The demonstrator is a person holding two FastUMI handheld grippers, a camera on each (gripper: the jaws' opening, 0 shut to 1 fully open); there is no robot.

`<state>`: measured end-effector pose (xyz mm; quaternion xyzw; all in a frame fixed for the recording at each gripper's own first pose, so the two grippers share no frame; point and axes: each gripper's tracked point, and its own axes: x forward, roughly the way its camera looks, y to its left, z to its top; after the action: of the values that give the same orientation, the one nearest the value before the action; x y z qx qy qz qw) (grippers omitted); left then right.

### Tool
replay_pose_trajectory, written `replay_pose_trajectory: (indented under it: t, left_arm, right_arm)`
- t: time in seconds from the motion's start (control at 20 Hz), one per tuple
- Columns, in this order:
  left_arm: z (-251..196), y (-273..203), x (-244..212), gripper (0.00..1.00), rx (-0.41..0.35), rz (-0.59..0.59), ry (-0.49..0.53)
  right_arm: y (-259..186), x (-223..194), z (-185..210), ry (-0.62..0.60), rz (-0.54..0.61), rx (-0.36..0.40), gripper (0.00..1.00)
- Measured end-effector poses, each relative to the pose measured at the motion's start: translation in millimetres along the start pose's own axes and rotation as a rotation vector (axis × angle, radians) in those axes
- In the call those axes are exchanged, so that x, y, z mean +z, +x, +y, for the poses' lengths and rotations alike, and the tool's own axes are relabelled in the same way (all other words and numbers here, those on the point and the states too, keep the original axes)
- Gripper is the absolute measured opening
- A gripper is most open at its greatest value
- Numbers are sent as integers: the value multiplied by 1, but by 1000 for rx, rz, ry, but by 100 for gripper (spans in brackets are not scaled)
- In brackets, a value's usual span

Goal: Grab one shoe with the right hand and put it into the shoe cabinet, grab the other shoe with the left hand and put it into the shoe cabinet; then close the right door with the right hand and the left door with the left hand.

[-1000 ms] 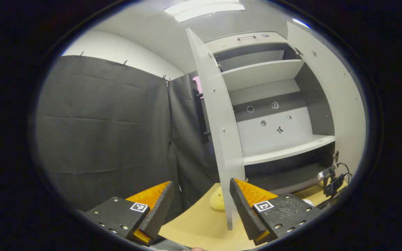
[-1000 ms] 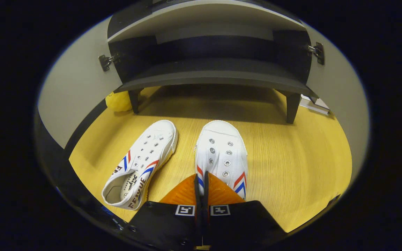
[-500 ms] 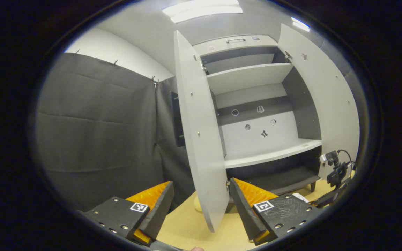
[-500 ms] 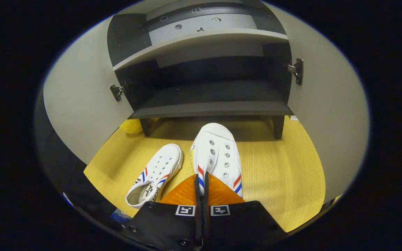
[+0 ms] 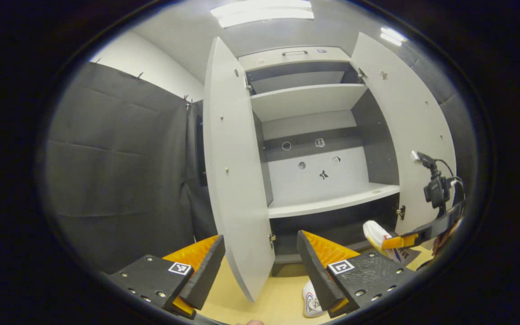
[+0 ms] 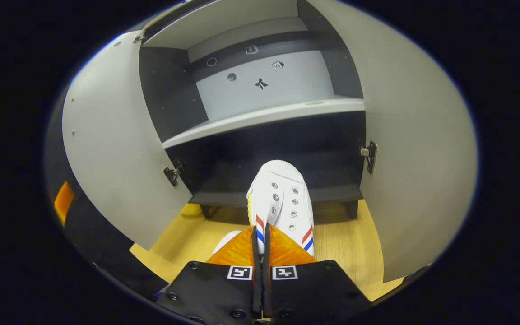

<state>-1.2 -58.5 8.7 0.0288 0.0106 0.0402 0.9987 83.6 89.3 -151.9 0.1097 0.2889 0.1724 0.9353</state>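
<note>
My right gripper (image 6: 261,234) is shut on the heel end of a white shoe (image 6: 280,198) with red and blue stripes. The shoe hangs above the floor, its toe pointing at the dark bottom compartment (image 6: 287,158) of the open shoe cabinet. In the left gripper view that same shoe (image 5: 377,234) hangs by the cabinet's lower right, held by the right gripper (image 5: 415,234). The other shoe (image 5: 310,301) lies on the wooden floor; its toe peeks out in the right gripper view (image 6: 226,239). My left gripper (image 5: 260,266) is open and holds nothing, facing the cabinet.
Both cabinet doors stand wide open: the left door (image 5: 237,180) and the right door (image 5: 404,131). Pale shelves (image 5: 327,205) sit above the bottom compartment. A yellow object (image 6: 192,209) lies by the cabinet's left leg. Black cloth wall (image 5: 120,171) hangs to the left.
My right gripper has lifted its shoe off the floor and carried it toward the cabinet's bottom compartment. The left gripper view has swung toward the cabinet; that gripper stays open.
</note>
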Motion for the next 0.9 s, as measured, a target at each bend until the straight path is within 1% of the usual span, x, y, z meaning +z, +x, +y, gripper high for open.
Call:
replay_pose_trajectory:
  t: [0.2,0.4,0.5,0.7,0.85,0.9]
  left_arm:
    - [-11,2,-2,94,-26,-2,-1]
    - [-23,5,-4,94,-53,-1,-17]
    - [-31,7,-8,93,-68,5,-22]
    - [-43,8,-15,93,-95,16,-29]
    - [-46,11,-20,94,-101,27,-37]
    - [-46,12,-22,93,-102,33,-41]
  right_arm:
    - [-23,45,9,7,-84,43,2]
    - [-48,63,4,17,-167,72,1]
    - [-58,66,3,0,-203,69,2]
    - [-62,68,6,-16,-258,59,2]
    - [-78,76,5,-27,-305,35,2]
    - [-83,79,6,-30,-314,25,0]
